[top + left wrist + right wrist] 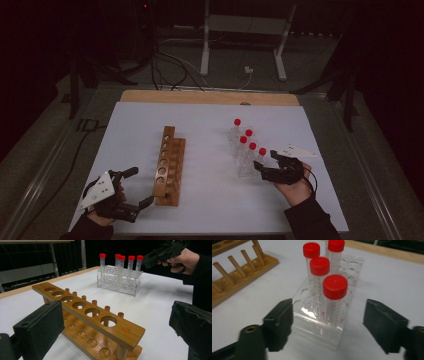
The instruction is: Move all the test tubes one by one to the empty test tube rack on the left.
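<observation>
Nearest to me on the left, my left gripper rests low over the white table with its jaws standing wide apart and nothing between them, its tips just beside the near end of the wooden rack. That rack runs away from me, left of the table's middle, its top board pierced by a row of round holes, all empty, with short pegs along one side; in the left gripper view the wooden rack lies between the two black jaws and a little beyond them. On the right, at about the same depth, my right gripper is held by a hand and points at the near end of the clear plastic rack. Its jaws are parted, and no pad presses on anything. From the right gripper view I see the nearest red-capped tube standing upright between and just beyond the jaws, apart from both. Behind it the other red-capped tubes stand upright in the same clear rack, running toward the far side.
</observation>
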### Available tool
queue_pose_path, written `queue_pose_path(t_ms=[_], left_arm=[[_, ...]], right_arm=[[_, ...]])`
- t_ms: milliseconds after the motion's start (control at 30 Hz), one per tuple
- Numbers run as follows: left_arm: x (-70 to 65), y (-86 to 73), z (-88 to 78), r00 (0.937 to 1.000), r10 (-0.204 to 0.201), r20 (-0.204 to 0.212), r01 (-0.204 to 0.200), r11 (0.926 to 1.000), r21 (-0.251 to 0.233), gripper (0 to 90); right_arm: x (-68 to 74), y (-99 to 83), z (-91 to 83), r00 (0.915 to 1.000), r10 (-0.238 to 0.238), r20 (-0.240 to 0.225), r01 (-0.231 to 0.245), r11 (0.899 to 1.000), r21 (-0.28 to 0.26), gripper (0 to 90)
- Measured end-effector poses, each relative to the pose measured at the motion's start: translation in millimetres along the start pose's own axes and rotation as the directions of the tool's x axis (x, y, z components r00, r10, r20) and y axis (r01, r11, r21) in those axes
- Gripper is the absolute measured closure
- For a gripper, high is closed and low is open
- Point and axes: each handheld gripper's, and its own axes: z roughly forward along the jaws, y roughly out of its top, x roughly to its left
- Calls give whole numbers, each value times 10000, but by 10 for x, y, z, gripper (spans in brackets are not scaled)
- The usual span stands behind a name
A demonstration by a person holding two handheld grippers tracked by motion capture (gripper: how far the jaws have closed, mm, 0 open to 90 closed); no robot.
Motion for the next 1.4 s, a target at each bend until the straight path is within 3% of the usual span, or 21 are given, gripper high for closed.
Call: queue_pose_path(t_ms=[133, 433, 567, 767, 1133, 1400], left_arm=[[3, -3, 3, 10000, -28, 9, 28, 10000, 8, 4], [6, -4, -2, 10000, -18, -19, 18, 10000, 10, 4], [5, -4, -2, 10000, -14, -9, 14, 10000, 9, 4], [5, -5, -1, 10000, 4, -19, -4, 10000, 28, 4], [7, -6, 6, 10000, -24, -9, 24, 10000, 64, 4], [9, -8, 4, 10000, -32, -15, 32, 10000, 77, 4]], right_arm=[[-14, 2, 27, 10000, -56, 67, 55, 9998, 212, 417], [-18, 4, 108, 9999, -104, -49, 107, 9983, 564, 603], [-24, 2, 146, 9999, -65, 134, 55, 9974, 716, 686], [-26, 1, 167, 9996, -127, 261, 108, 9973, 730, 737], [-12, 4, 180, 9988, -261, 419, 229, 9968, 760, 750], [1, 48, 107, 9984, -321, 465, 298, 9983, 497, 751]])
